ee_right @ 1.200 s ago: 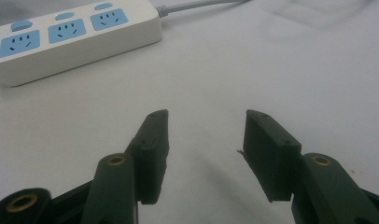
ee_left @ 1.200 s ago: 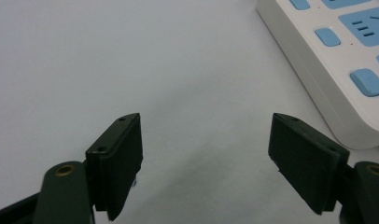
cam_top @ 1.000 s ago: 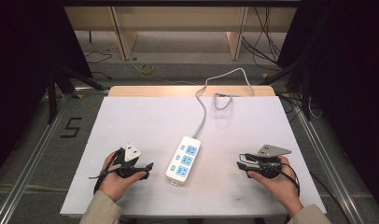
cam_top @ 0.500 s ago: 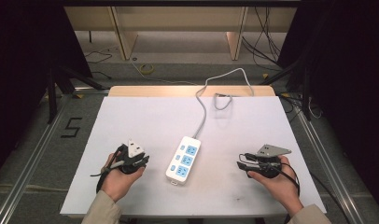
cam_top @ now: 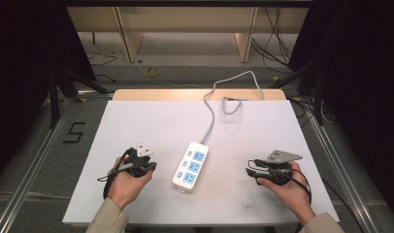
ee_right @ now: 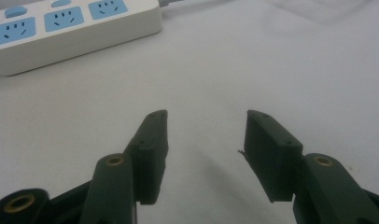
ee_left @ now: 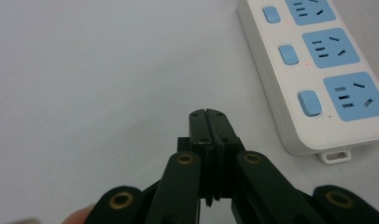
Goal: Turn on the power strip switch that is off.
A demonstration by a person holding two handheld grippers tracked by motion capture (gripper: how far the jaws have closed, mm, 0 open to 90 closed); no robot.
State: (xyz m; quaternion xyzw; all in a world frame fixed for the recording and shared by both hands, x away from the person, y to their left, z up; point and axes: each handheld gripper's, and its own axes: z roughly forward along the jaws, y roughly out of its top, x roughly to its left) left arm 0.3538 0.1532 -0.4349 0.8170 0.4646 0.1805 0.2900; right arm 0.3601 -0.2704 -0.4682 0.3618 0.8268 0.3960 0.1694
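Note:
A white power strip point(cam_top: 191, 165) with blue sockets lies in the middle of the white table point(cam_top: 151, 121). Its grey cable point(cam_top: 212, 116) runs to the far edge. My left gripper point(cam_top: 153, 167) is left of the strip, held in a hand just above the table. Its jaws have just been closing and now meet with nothing between them point(ee_left: 209, 114); the strip point(ee_left: 318, 60) lies to their right. My right gripper point(cam_top: 248, 171) rests right of the strip and points toward it. Its jaws have just been opening and stand apart over bare table point(ee_right: 206, 114), the strip point(ee_right: 71, 23) farther off.
The cable's end loops near the table's far right edge point(cam_top: 231, 103). Beyond the table are wooden furniture legs point(cam_top: 129, 39) and loose cables on the floor. Metal rails point(cam_top: 35, 160) run along both sides of the table.
The left gripper's jaws went from wide apart to closed together, and that hand rose slightly. The right hand stayed where it was.

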